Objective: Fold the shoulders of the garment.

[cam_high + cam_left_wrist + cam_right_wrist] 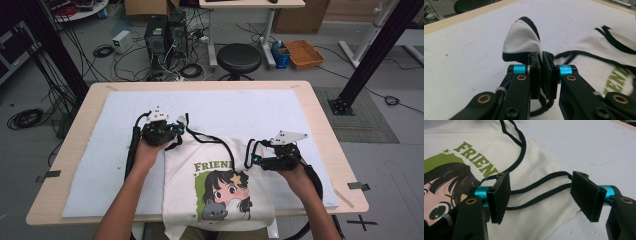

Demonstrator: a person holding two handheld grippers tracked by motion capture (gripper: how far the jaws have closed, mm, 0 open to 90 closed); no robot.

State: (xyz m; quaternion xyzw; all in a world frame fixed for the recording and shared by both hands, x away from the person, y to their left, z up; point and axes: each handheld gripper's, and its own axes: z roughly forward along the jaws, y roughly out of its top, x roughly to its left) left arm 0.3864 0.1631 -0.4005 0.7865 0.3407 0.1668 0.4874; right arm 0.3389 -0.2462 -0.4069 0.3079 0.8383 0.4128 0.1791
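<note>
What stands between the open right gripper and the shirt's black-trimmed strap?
Nothing visible: the right gripper has its jaws spread on either side of the strap, with no other object in the gap above the shirt.

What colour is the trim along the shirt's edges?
Black, on a cream shirt; the trim shows best in the right gripper view.

Beyond the table's point(75, 130) far edge — a black stool point(239, 57), computer towers point(165, 32), tangled cables point(130, 62) and an orange tray point(303, 53).
</note>
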